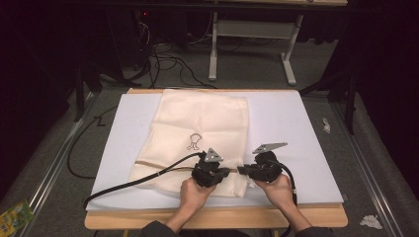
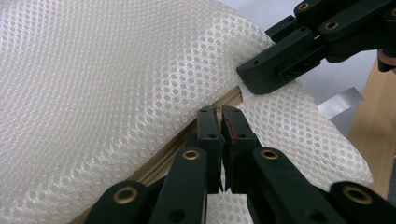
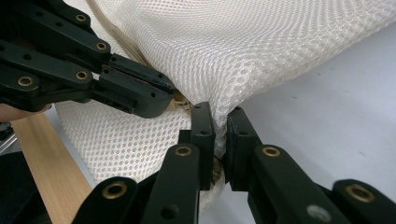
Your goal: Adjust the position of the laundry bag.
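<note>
A dim room with cables on the floor lies behind the worktop (image 1: pixel 306 123), whose white sheet carries a cream mesh bag (image 1: pixel 197 123) spread flat. At the bag's near edge, the left gripper (image 2: pixel 220 122) has its fingers clamped on the zip (image 2: pixel 163 154), and the right gripper (image 3: pixel 218 122) has its fingers clamped on a fold of mesh just beside it.
</note>
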`<state>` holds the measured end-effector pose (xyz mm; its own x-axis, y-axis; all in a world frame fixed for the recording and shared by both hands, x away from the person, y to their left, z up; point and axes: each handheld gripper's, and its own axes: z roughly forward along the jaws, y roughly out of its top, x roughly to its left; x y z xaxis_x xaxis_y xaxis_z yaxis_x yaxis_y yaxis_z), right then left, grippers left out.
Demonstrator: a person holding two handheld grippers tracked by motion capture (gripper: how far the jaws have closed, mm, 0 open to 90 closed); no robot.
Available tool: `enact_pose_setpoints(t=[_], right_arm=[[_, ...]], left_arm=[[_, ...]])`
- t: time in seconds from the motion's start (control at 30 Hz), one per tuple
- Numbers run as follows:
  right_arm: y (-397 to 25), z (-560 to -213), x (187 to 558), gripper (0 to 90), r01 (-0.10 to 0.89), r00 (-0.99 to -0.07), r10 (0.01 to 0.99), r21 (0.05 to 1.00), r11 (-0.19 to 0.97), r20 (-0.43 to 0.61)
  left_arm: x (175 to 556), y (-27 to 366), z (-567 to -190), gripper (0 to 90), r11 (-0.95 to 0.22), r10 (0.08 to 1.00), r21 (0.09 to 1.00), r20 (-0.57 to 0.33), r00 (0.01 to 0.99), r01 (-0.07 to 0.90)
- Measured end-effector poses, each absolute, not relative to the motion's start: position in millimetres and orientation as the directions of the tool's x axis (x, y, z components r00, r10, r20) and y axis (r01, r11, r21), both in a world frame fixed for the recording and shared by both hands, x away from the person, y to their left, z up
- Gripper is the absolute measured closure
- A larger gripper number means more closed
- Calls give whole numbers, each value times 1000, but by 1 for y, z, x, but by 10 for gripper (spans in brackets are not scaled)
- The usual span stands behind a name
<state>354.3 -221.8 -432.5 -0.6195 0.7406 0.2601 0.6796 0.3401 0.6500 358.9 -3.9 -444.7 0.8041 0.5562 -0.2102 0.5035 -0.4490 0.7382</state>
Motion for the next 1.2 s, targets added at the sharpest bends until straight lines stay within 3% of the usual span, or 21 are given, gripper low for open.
enact_pose_setpoints(t=[0.33, 1.2], right_arm=[[-220, -432, 352, 853, 642, -644, 737, 670, 372, 207], [-219, -432, 352, 853, 645, -641, 741, 665, 378, 201]], left_arm=[[359, -2, -442, 873, -453, 553, 741, -202, 808, 495], [359, 1, -443, 872, -453, 546, 745, -202, 813, 489]])
